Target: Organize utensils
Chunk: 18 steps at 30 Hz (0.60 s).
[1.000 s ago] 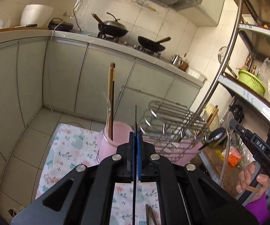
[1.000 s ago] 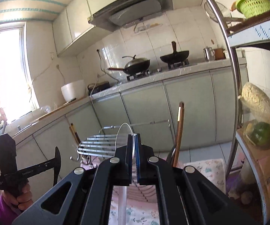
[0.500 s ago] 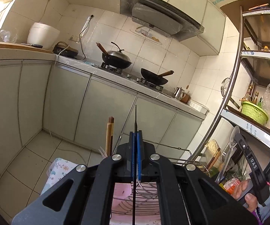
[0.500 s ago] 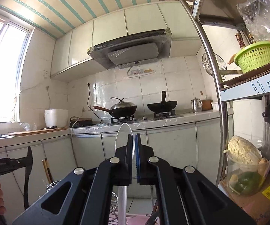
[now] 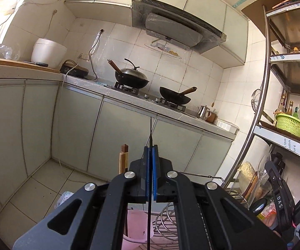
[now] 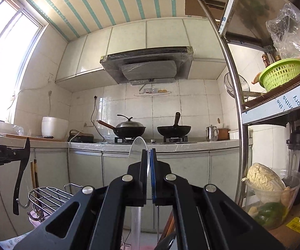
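Note:
My left gripper (image 5: 151, 149) is shut on a flat black utensil (image 5: 150, 212). It shows edge-on here as a thin line, its tip poking above the fingers. In the right wrist view that utensil (image 6: 21, 173) is a long curved blade in the left gripper (image 6: 24, 153). My right gripper (image 6: 147, 153) is shut on a pale shiny spoon (image 6: 137, 148), bowl up. Low down are a pink holder (image 5: 137, 227) with wooden chopsticks (image 5: 123, 160) and a wire rack (image 5: 170, 218). The right gripper (image 5: 271, 166) shows at the right edge.
A counter (image 5: 129, 98) with two woks (image 5: 132, 79) runs along the far wall. A steel shelf post (image 6: 236, 125) stands close on the right. The shelves hold a green basket (image 6: 281, 77) and a tub of vegetables (image 6: 270, 200). The wire rack (image 6: 47, 195) is at lower left.
Both views have tipped upward. The rack, pink holder and floral cloth slid down toward the bottom of the frames. Both grippers stay shut on the same utensils.

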{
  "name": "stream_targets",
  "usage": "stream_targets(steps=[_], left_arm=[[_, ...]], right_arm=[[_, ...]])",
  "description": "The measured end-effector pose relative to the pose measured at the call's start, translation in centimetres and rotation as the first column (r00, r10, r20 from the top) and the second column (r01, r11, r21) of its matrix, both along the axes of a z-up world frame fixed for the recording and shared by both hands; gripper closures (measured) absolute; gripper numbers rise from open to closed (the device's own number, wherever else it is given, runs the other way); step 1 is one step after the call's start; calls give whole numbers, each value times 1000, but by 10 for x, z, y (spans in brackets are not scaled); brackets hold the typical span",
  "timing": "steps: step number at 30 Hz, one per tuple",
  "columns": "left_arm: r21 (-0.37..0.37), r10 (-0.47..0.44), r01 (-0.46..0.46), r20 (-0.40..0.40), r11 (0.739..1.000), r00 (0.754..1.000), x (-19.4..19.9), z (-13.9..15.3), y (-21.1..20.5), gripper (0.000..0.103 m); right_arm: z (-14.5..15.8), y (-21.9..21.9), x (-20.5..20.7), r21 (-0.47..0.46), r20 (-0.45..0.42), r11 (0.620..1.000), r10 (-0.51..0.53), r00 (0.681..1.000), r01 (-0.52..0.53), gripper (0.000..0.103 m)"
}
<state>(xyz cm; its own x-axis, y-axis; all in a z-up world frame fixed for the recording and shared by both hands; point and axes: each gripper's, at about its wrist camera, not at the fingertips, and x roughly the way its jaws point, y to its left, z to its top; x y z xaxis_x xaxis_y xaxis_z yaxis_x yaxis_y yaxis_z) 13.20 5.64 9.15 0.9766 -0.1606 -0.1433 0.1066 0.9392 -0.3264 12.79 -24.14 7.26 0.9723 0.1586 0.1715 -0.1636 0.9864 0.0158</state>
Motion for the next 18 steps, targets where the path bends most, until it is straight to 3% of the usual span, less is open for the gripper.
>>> stream_targets(steps=[8,18], left_arm=[[16,27,-28,48,999,998,7,-5,-3,101],[138,97,-118,153,983,984,13,-27,-26,101]], right_arm=[[-16,0,-5,-3,-37,1000,7,999,-7,101],[-38,0,-10,5,-124,1000,14,992,-14,101]])
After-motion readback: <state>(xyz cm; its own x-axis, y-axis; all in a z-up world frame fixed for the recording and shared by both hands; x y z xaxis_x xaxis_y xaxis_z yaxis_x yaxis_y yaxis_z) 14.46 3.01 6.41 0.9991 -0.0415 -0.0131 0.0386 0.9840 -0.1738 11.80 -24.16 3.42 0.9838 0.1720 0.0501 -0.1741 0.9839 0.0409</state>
